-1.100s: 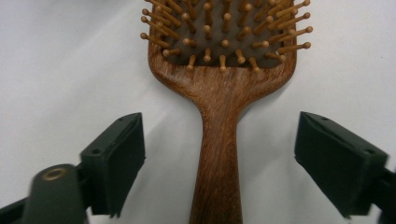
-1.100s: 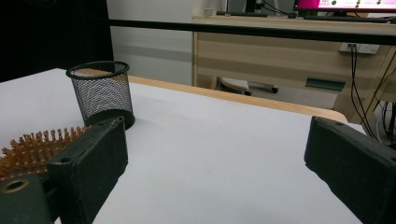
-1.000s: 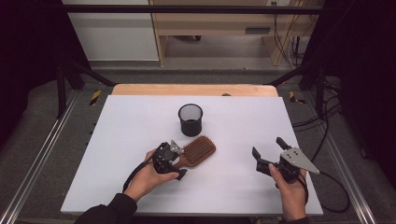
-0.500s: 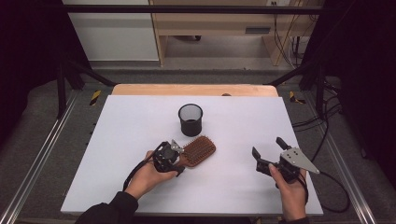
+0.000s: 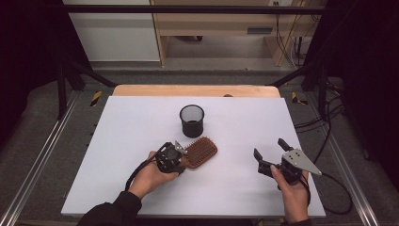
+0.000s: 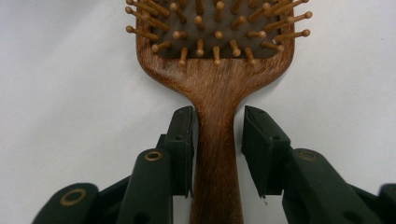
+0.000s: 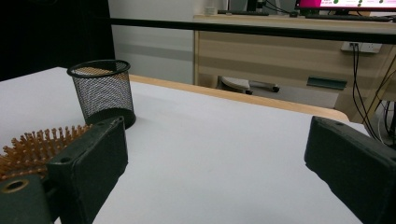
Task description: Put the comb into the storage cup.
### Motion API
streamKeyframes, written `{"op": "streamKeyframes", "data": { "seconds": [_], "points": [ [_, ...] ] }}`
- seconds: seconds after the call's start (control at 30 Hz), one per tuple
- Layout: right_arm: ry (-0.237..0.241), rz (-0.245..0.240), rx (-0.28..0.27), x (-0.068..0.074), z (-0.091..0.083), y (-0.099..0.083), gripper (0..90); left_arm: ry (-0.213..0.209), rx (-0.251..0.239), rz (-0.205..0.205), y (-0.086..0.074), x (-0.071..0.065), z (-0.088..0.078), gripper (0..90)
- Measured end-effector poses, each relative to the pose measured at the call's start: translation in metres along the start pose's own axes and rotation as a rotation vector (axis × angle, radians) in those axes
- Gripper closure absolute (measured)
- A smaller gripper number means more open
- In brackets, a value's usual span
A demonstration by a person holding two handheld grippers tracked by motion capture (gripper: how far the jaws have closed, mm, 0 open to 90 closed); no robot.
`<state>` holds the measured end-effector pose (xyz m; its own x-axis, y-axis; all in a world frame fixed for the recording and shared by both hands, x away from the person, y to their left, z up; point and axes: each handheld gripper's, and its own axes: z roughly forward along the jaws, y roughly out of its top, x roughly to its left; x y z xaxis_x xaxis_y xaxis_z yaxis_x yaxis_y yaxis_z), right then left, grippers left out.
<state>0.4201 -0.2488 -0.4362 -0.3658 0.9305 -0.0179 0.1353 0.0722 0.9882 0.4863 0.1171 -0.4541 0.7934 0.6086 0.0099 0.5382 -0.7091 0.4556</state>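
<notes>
White table (image 5: 141, 122): left claw (image 6: 218, 135) has been closing around hairbrush (image 6: 217, 93) handle.

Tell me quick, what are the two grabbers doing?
Left gripper: jaws just closing around the hairbrush handle, a gap on one side, not gripping yet.
Right gripper: open, holding nothing.

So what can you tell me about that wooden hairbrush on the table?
The hairbrush looks like dark brown wood, with a broad paddle head and a narrower handle. Its ball-tipped wooden pins point upward from a dark pad. It lies flat on the white table, just in front of the black mesh cup. The left hand-held gripper has been closing around its handle; a slight gap shows on one side.
</notes>
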Motion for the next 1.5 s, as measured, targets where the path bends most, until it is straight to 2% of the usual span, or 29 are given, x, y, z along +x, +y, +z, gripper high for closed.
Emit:
{"op": "streamKeyframes", "data": {
  "seconds": [0.2,0.4,0.5,0.6,0.87,0.97,1.17,1.3,1.5],
  "points": [
    [0.001,-0.002,0.0,0.001,0.0,0.0,6.4,-0.005,0.032,0.002,0.004,0.001,0.001,71.9],
    [0.004,-0.003,0.0,0.001,0.001,0.0,6.4,-0.012,0.077,0.002,0.01,0.002,0.001,72.9],
    [0.005,-0.004,0.0,0.001,0.001,0.0,6.3,-0.012,0.069,-0.001,0.009,0.002,0.001,72.9],
    [0.003,-0.001,-0.001,0.0,0.0,0.0,6.3,0.007,0.035,0.015,0.004,-0.001,0.0,72.9],
    [0.004,0.001,-0.002,0.0,0.0,0.0,6.3,0.038,0.023,0.022,0.001,-0.001,-0.004,72.9],
    [0.003,0.003,-0.002,0.0,0.0,0.0,6.3,0.042,0.004,0.01,-0.002,0.001,-0.007,72.9],
    [0.006,-0.002,0.0,0.001,0.0,0.0,6.3,0.049,-0.035,0.017,-0.007,0.0,-0.019,72.9],
    [0.015,0.003,0.008,0.002,0.001,0.0,6.0,0.062,-0.091,0.015,-0.012,-0.003,-0.025,72.9],
    [0.061,0.017,0.037,0.007,0.005,-0.001,4.7,0.09,-0.205,-0.011,-0.019,-0.005,-0.033,72.9]
  ]
}}
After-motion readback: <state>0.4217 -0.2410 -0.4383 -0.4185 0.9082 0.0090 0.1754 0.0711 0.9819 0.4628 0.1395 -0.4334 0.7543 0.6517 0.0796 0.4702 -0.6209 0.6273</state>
